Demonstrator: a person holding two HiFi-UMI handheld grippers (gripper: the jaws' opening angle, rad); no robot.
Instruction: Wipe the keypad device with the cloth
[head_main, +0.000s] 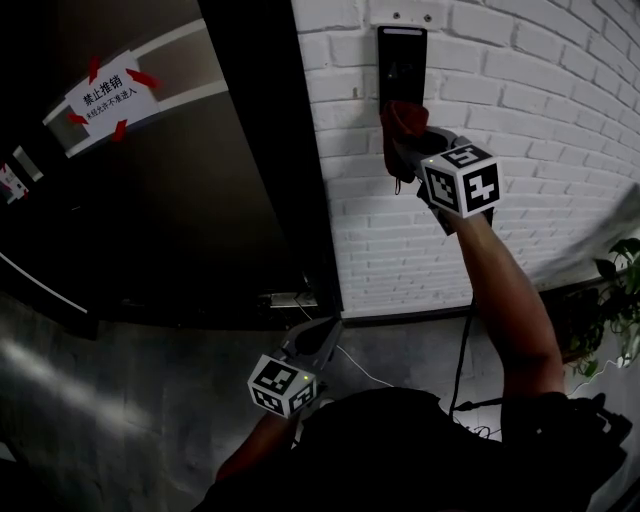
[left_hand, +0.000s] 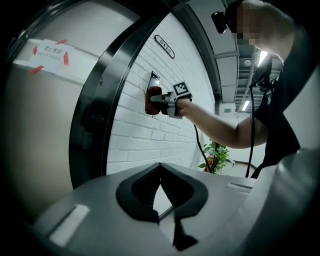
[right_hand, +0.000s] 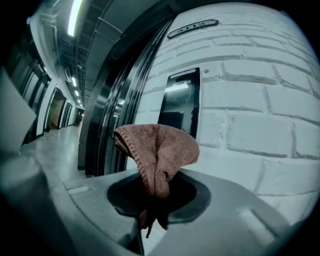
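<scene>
The keypad device (head_main: 402, 60) is a dark upright panel fixed to the white brick wall. Just below it, my right gripper (head_main: 406, 142) is raised and shut on a reddish-brown cloth (head_main: 402, 122). In the right gripper view the cloth (right_hand: 157, 150) bunches up out of the jaws, in front of the lower part of the keypad device (right_hand: 180, 102); whether they touch I cannot tell. My left gripper (head_main: 328, 328) hangs low by the person's body, shut on nothing. In the left gripper view its jaw tips meet and the cloth (left_hand: 152, 100) shows far off at the wall.
A dark door with a metal frame (head_main: 270, 150) stands left of the brick wall, with a paper sign (head_main: 112, 95) taped on it. A potted plant (head_main: 615, 300) stands at the right by the floor. A black cable (head_main: 462, 350) hangs beside the person's right arm.
</scene>
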